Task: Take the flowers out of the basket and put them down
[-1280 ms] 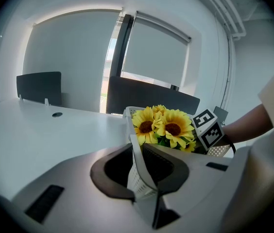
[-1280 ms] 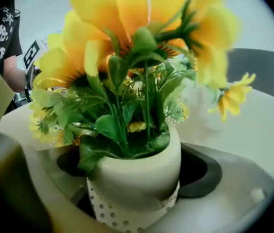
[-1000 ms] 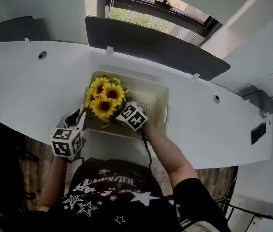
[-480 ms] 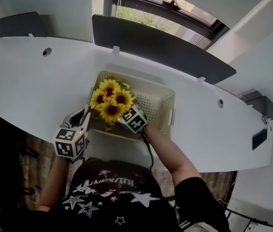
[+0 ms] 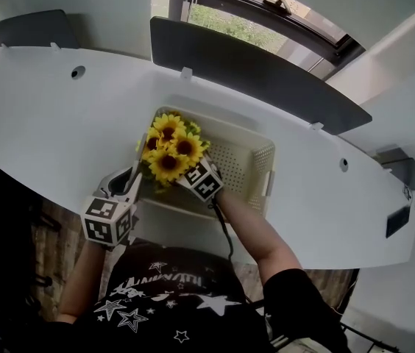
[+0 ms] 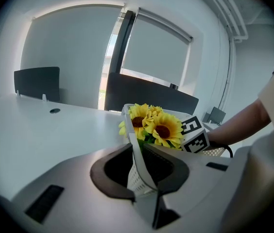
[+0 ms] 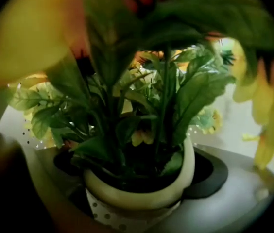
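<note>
Head view shows a long white counter [image 5: 53, 123] with a cream perforated basket [image 5: 255, 160] at its near edge, directly in front of the person. The flowers [image 5: 169, 153], a bunch of yellow sunflowers, stand in the basket's left end and are not yet lifted. The right gripper view shows they are planted in a small cream pot [image 7: 142, 198] with a dotted lower band.

Left tool [image 6: 141, 176]: clenched on the basket's near-left wall, steadying it. Right tool [image 7: 139, 171]: jaws spread to full width, one on either side of the pot, with leaves crowding the camera. No squeeze on the pot is evident.

Risks, as judged:
- The pot is round and wide against the spread jaws. A closure set off-centre or too high on the rim could let it slip or tip as it rises.
- Leaves hang close to the jaws and could be pinched.
- The blooms overhang the basket's left rim and may snag there on lifting.
- If the left tool slackens, the basket could rise or slide toward the counter's near edge.
</note>
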A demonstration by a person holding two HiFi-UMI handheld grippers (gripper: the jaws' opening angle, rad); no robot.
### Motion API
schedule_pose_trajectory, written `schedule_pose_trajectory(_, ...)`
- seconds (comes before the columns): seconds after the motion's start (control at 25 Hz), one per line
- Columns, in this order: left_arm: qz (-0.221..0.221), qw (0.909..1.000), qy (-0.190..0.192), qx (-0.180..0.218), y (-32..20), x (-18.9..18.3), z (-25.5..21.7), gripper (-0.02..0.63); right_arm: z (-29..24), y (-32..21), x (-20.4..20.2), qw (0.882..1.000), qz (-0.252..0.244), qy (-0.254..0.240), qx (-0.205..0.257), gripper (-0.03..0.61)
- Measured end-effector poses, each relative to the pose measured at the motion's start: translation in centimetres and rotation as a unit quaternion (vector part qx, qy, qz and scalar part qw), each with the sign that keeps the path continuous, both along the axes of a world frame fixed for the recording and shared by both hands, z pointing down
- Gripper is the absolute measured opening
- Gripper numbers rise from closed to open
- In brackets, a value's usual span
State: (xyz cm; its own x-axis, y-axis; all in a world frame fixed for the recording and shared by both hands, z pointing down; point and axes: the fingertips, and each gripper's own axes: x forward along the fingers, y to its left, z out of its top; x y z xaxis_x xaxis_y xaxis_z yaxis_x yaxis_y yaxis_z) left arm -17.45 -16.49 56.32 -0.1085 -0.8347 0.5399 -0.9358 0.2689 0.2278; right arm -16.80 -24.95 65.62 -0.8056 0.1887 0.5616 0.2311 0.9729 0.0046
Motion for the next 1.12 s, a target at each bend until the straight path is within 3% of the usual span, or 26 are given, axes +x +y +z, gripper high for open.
schedule_pose_trajectory(0.32, 0.002, 1.0, 0.003, 0.0, -0.1, -0.1, 0.1, 0.069, -0.1, -0.2, -0.1, 1.0, 0.018, 0.012, 0.009, 0.561)
schedule_pose_trajectory(0.6, 0.001, 1.0, 0.006, 0.005, 0.0, -0.3, 0.2, 0.069, -1.7, -0.4, 0.2, 1.0, 0.014, -0.005, 0.018, 0.554)
schedule_pose_trajectory(1.12, 0.024, 0.9997, 0.006, 0.006, -0.3, -0.4, 0.2, 0.069, -6.9, -1.7, 0.4, 0.997, 0.05, -0.059, -0.026, 0.551)
